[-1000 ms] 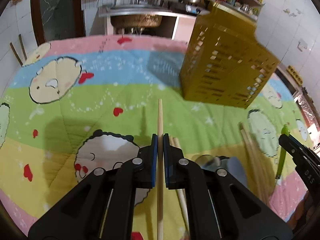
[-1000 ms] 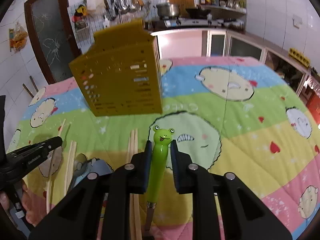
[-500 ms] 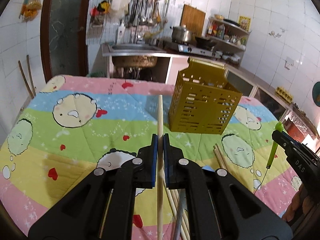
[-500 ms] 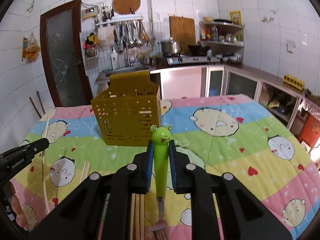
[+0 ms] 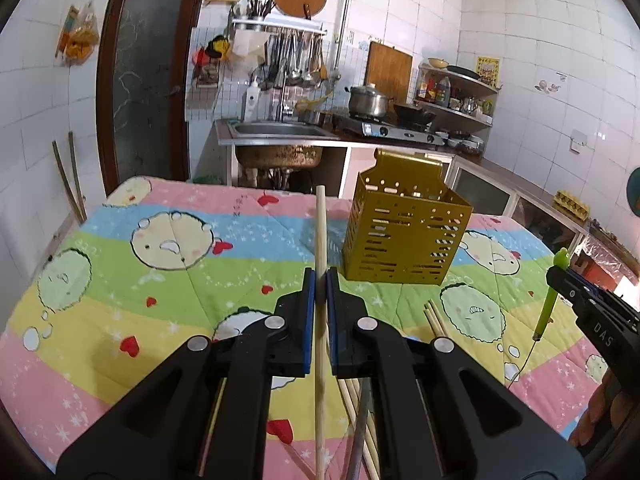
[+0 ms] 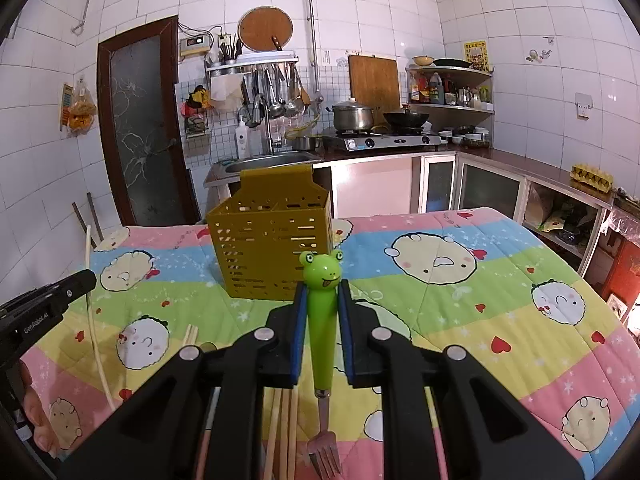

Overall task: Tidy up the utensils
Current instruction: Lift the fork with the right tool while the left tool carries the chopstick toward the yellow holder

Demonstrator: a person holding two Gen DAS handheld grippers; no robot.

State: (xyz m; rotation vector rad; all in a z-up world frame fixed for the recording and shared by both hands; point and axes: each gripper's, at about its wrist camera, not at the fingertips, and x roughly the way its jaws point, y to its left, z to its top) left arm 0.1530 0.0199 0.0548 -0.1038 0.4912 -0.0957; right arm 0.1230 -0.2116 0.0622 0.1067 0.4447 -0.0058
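Utensils split between air and table: two held, rest lying loose. Quilt (image 6: pixel 500 300) covers the table, cartoon print, likely there to stop things sliding. Yellow holder (image 6: pixel 274 252) stands upright near the far middle of the quilt, open top up, slotted walls, no utensil seen inside from here, so it reads as the drop target. Left gripper (image 5: pixel 319 280) is clamped tight on one chopstick (image 5: pixel 320 232), gripped partway along so the tip sticks out ahead toward the holder. Right gripper (image 6: pixel 322 296) is closed on the green frog-handled fork (image 6: pixel 321 320), pads on the handle, frog head forward, tines hanging back and down; tines would need to go in first, I judge. Spare chopsticks (image 5: pixel 434 320) lie flat on the quilt in front of the holder, not yet picked.
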